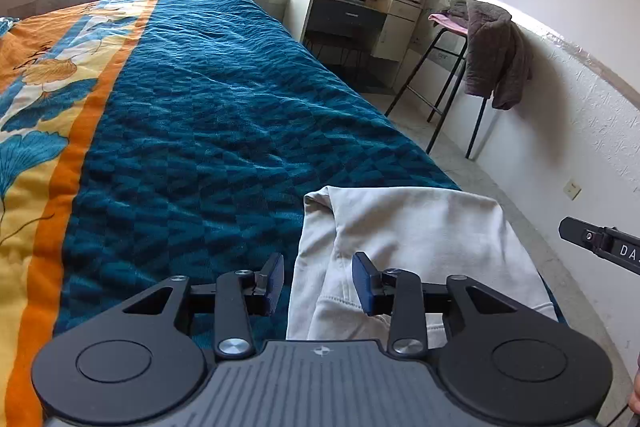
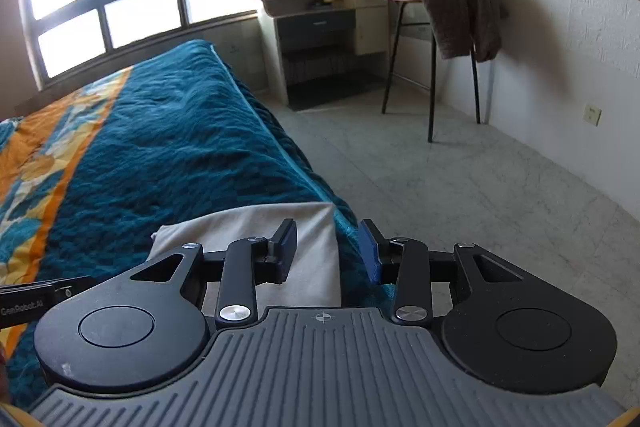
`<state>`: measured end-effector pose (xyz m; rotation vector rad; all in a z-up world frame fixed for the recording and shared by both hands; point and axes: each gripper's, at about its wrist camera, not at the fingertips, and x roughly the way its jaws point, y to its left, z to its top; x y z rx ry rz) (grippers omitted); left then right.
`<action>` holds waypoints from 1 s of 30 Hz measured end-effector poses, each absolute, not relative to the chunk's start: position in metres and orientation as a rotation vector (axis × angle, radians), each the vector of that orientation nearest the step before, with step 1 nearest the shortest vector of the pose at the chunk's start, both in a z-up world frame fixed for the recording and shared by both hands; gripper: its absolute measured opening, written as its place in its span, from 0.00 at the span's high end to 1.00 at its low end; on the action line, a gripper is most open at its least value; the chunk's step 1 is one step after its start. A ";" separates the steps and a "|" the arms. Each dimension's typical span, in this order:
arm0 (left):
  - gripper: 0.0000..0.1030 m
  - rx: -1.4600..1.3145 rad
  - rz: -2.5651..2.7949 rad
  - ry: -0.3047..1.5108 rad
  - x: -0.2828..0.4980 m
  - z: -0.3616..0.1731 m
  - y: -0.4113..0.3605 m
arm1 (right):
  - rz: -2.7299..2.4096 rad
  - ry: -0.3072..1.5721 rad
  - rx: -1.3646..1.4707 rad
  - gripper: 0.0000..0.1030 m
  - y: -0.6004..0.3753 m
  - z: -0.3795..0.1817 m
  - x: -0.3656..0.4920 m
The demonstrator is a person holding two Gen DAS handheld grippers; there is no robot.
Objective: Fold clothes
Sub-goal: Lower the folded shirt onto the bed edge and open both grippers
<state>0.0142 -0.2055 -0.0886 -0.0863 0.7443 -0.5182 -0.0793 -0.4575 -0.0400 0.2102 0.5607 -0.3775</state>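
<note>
One pale garment [image 1: 416, 247] lies on the bed [image 1: 224, 131], a light grey piece bunched at the bed's near right corner, with its right side reaching the bed's right edge. In the left wrist view it shows a doubled layer: a flap with a seam runs up its left side and ends in a rounded corner farther up the bed. Its long axis appears to run along the bed's length, away from both grippers; its near end is hidden under them.

The left gripper [image 1: 319, 283] hangs directly over the garment's left edge with its jaws wide apart and nothing between them; one pad is above the blue cover, the other above the cloth. The right gripper [image 2: 328, 251] is also wide and empty, straddling the garment's right edge where it meets the bed's right edge. Both sit about equally near, one to each side edge.

The layered cloth fits either a fold partly made or a heap yet to be spread, and the pictures do not settle which.

Beyond the bed's right edge stands a stool [image 2: 432, 67] draped with a brown garment [image 2: 460, 7].
</note>
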 end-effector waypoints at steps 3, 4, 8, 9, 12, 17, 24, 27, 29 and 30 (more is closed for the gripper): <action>0.66 -0.051 -0.594 0.730 -0.006 -0.089 -0.201 | -0.309 0.554 0.184 0.61 -0.443 -0.039 -0.105; 0.69 -0.028 -0.624 0.719 -0.014 -0.089 -0.205 | -0.280 0.567 0.165 0.80 -0.435 -0.039 -0.112; 0.74 0.105 -0.734 0.681 -0.041 -0.094 -0.225 | -0.169 0.636 0.073 0.96 -0.393 -0.043 -0.133; 0.74 0.129 -0.734 0.700 -0.042 -0.099 -0.228 | -0.168 0.658 0.063 0.96 -0.388 -0.047 -0.135; 0.74 0.183 -0.705 0.784 -0.043 -0.115 -0.233 | -0.174 0.733 0.050 0.93 -0.378 -0.064 -0.140; 0.74 0.196 -0.679 0.815 -0.051 -0.122 -0.223 | -0.227 0.832 0.086 0.92 -0.388 -0.083 -0.156; 0.65 0.133 -0.651 0.839 -0.078 -0.079 -0.210 | -0.290 0.914 0.190 0.83 -0.386 -0.053 -0.185; 0.53 0.101 -0.640 0.847 -0.091 -0.058 -0.205 | -0.236 0.873 0.236 0.51 -0.376 -0.021 -0.196; 0.46 0.081 -0.632 0.853 -0.099 -0.045 -0.201 | -0.200 0.853 0.247 0.47 -0.368 -0.001 -0.202; 0.38 0.070 -0.629 0.855 -0.104 -0.038 -0.200 | -0.191 0.852 0.241 0.45 -0.364 0.008 -0.204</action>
